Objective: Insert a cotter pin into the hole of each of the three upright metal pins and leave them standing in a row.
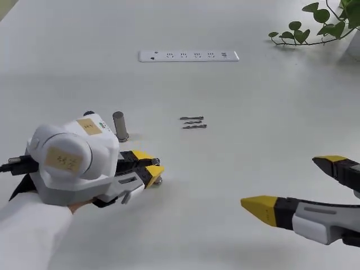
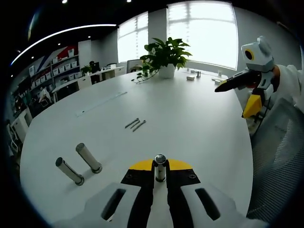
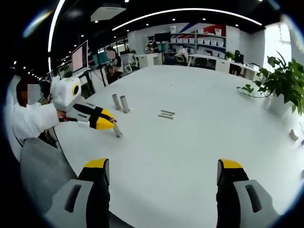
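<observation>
I held the left gripper (image 1: 151, 166) clamped on one upright metal pin (image 2: 160, 166), presumably to steady it, while the right gripper (image 1: 281, 181) stood with jaws apart, free to fetch the cotter pins (image 1: 193, 122) lying near on the table (image 1: 253, 101).

My white surface (image 1: 270, 185) stretches wide ahead of me. A white power strip (image 1: 188, 55) lies flat on it at the far side, its sockets in one row. At my far right a trailing plant (image 1: 320, 25) spills green leaves onto the surface. The left gripper view shows it standing in a white pot (image 2: 167, 71) before bright windows (image 2: 202, 31). Shelves (image 3: 199, 40) line the room's back wall. A monitor (image 3: 79, 56) stands on a desk beyond the surface, and a curved light strip (image 3: 190, 10) crosses the dark ceiling. A grey mesh chair (image 2: 280, 156) sits at the surface's edge.
</observation>
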`<state>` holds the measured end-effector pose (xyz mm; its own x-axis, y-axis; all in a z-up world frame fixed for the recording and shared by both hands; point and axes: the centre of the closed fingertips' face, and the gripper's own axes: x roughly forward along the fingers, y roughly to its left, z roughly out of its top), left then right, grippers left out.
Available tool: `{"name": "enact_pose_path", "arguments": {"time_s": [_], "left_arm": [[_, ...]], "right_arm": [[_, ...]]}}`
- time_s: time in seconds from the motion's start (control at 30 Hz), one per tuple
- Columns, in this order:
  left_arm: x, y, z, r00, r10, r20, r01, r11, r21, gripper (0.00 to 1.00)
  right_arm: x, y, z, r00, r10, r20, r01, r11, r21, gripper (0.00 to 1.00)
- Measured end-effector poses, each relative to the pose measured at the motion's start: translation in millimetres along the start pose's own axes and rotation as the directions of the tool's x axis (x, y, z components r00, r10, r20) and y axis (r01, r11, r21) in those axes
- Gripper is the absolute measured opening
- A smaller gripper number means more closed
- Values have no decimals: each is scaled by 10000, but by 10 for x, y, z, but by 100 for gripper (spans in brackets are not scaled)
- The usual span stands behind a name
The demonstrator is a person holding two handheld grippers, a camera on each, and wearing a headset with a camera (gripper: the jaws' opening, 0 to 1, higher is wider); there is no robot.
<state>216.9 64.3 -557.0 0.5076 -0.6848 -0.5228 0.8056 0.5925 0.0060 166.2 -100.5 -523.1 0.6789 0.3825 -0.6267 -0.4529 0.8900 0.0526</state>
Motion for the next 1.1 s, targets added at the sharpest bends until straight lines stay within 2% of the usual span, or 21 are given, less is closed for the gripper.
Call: {"name": "enact_pose_path", "arguments": {"time_s": [0.17,0.43,0.57,0.7,0.73,0.87,0.93,0.97,1.1], "left_arm": [[21,18,-4,9992,365,-137,-365,9993,7,6],[46,8,-36,9975,668,-212,-669,9977,-72,6],[43,29,-32,9965,834,-97,-839,9948,-574,6],[38,39,-31,9953,966,-29,-966,9924,-756,6],[38,51,-30,9939,1101,53,-1090,9889,-1009,6],[41,42,-34,9937,1107,168,-1090,9908,-807,6],[48,32,-61,9941,1081,19,-1080,9933,-400,6],[52,28,-85,9939,1099,-94,-1102,9933,-354,8],[16,25,-113,9943,1057,-155,-1063,9934,-423,31]], "right_arm": [[9,7,-2,10000,38,16,-38,10000,25,92],[4,-1,0,10000,52,79,-53,10000,61,92],[4,-10,-14,10000,35,21,-35,10000,68,92],[2,-8,-24,10000,64,10,-64,10000,77,92],[2,-8,-25,10000,64,6,-64,10000,75,92],[6,6,-16,9999,102,37,-103,9999,83,92],[12,18,-21,9999,123,-1,-123,9999,63,92],[13,22,-22,9999,126,-9,-125,9999,57,92],[3,23,-17,9999,120,26,-120,9999,101,92]]}}
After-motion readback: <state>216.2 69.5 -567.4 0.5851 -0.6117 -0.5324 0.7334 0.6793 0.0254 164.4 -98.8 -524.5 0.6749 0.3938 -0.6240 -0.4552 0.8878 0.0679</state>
